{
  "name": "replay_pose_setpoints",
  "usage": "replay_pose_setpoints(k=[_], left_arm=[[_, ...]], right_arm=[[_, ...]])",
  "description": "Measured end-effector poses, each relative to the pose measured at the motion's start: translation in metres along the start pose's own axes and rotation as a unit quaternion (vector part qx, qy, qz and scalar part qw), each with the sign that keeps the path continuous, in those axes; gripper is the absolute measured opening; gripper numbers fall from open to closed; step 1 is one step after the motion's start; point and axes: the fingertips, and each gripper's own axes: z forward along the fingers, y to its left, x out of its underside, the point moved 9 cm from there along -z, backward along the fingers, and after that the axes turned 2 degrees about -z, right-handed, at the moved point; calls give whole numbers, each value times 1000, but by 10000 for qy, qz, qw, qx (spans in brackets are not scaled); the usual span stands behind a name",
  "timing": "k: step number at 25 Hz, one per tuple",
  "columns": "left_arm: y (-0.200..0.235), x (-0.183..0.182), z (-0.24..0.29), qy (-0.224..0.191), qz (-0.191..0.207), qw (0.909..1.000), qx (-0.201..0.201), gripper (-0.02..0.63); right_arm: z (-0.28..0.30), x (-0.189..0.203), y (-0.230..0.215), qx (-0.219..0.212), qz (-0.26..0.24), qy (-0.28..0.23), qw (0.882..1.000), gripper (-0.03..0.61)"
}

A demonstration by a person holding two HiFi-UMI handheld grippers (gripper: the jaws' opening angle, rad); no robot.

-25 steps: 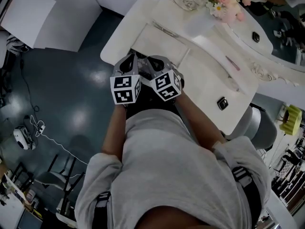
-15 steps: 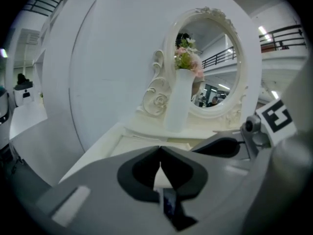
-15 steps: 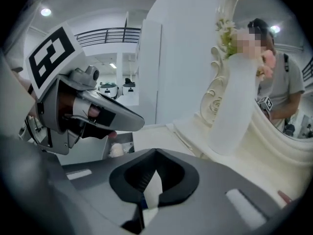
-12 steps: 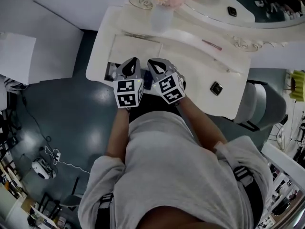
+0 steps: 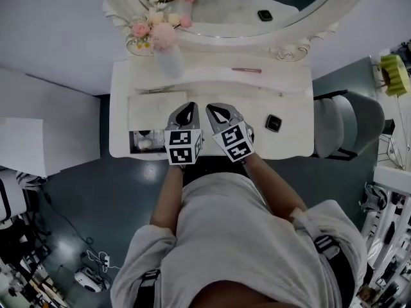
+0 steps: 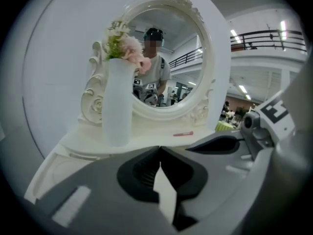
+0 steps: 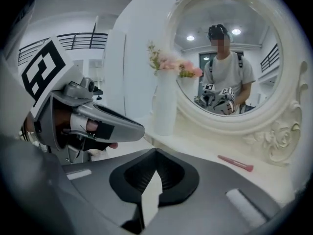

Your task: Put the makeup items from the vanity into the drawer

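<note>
Nearest the head camera, the person's grey top fills the lower frame, and two forearms run straight ahead, close together. The left gripper point(image 5: 188, 108) and the right gripper point(image 5: 216, 109) sit side by side over the desk's point(image 5: 289, 143) front edge. Their marker cubes face the body, and their noses tilt down and lean slightly towards each other. Each gripper view shows its own jaws together with nothing between them.

Just left of the left gripper, at the desk's front left corner, the drawer point(image 5: 157, 141) stands open. A small pale thing lies in it, too small to identify. A dark compact point(image 5: 273, 122) lies to the right of the right gripper, near the front edge. Only the head view shows the drawer and the compact.

Farther back, a pink stick point(image 5: 246, 70) lies on the desk's raised back ledge, right of centre, and all three views show it. A white vase point(image 5: 168, 59) of pink flowers stands at the back left. Behind it rises the oval mirror point(image 5: 308, 27). In both gripper views its glass shows the person holding the two grippers, which the head view cannot show from above. A grey chair point(image 5: 347, 124) stands at the desk's right end.

A second ago the desk lay slanted across the head view's upper right. Now it sits square to the person with its whole top in view. The grippers keep the same paired pose.
</note>
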Motion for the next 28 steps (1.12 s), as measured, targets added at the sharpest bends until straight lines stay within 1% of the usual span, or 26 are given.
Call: replay_pose_setpoints(k=[6,10,13,17,20,23,25,28], left_arm=[[-45,-13,28,89,279,9983,504,3],[-67,-22,42,115,485,9962,711,3],[-80,-27,53,226,725,9932,880,3],[-97,-32,71,505,1070,9858,1190,3],[-108,-39,86,611,1367,9803,1287,3],[-117,-49,102,706,1729,9729,1366,3],[-122,-53,114,780,1997,9669,1380,3],[-128,-54,131,1000,2443,9542,1409,3]], right_arm=[[-40,15,-39,567,375,11,9977,-2],[-55,24,-57,785,516,3,9956,-2],[-63,30,-67,865,622,-16,9943,-2],[-74,39,-80,956,762,-20,9925,-2],[-80,44,-91,1007,849,-13,9913,-2],[-82,48,-104,1035,922,-17,9904,-2],[-83,52,-111,1035,963,-11,9900,-2],[-81,59,-120,987,1022,19,9899,-2]])
